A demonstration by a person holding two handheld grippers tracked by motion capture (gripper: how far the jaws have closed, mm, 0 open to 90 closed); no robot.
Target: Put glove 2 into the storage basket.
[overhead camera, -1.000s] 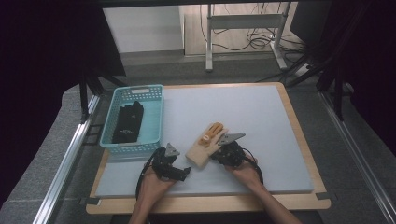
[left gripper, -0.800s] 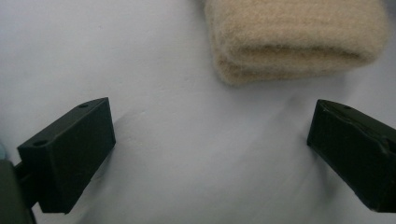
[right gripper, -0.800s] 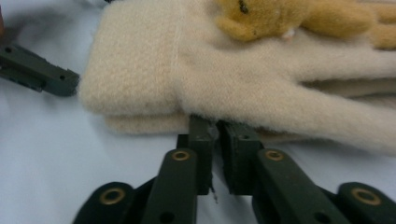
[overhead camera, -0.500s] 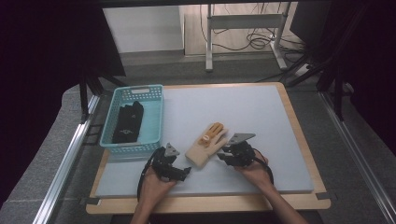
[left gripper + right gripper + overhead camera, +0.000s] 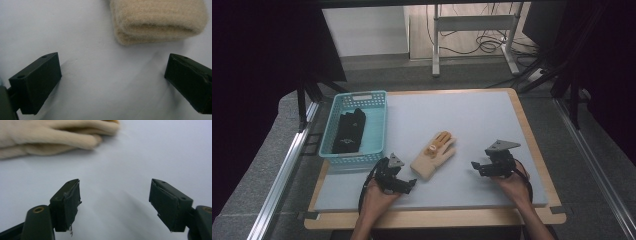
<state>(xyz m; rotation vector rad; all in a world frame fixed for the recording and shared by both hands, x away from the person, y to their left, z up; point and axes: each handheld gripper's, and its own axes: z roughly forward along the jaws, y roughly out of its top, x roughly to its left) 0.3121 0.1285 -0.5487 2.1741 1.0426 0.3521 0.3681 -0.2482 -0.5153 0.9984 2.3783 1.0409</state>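
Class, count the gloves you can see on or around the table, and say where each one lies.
2. A beige glove lies flat on the grey table mat; a black glove lies in the turquoise basket. More could lie hidden beneath it.

The far and right portions of the bench (image 5: pixel 482 115) lie open for passage. The basket (image 5: pixel 377 131) (left edge) and the glove (image 5: pixel 433 156) at centre, between both tongs, obstruct low travel.
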